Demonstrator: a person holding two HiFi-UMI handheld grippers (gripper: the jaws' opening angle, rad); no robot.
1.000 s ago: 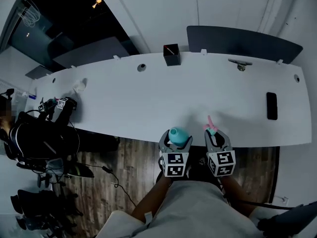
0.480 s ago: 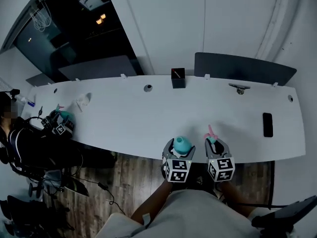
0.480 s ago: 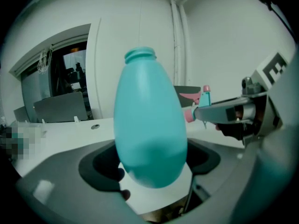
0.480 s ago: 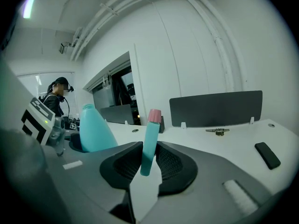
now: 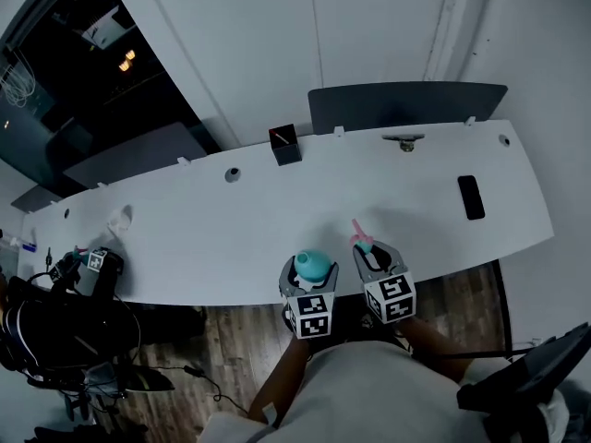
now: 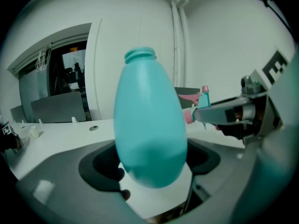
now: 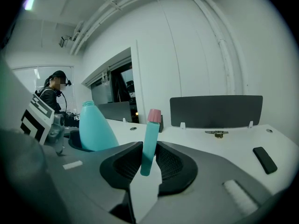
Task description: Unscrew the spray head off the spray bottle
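A teal spray bottle (image 5: 312, 264) with a bare, open neck stands upright between the jaws of my left gripper (image 5: 309, 271), which is shut on its wide body (image 6: 149, 125). The spray head (image 5: 359, 237), a teal stem with a pink tip, is off the bottle. My right gripper (image 5: 367, 250) is shut on that stem (image 7: 149, 141), with the pink tip pointing up. The two grippers hang side by side over the front edge of the white table (image 5: 231, 220). The bottle (image 7: 96, 127) stands just left of the spray head in the right gripper view.
A black phone (image 5: 470, 197) lies at the table's right. A small black box (image 5: 285, 145), a bunch of keys (image 5: 405, 142) and a dark partition screen (image 5: 406, 107) line the far edge. A seated person (image 5: 55, 312) with another gripper is at the far left.
Both grippers have shifted a little towards the left of the head view, each still holding its part. The head view has swung, so the table now lies tilted.
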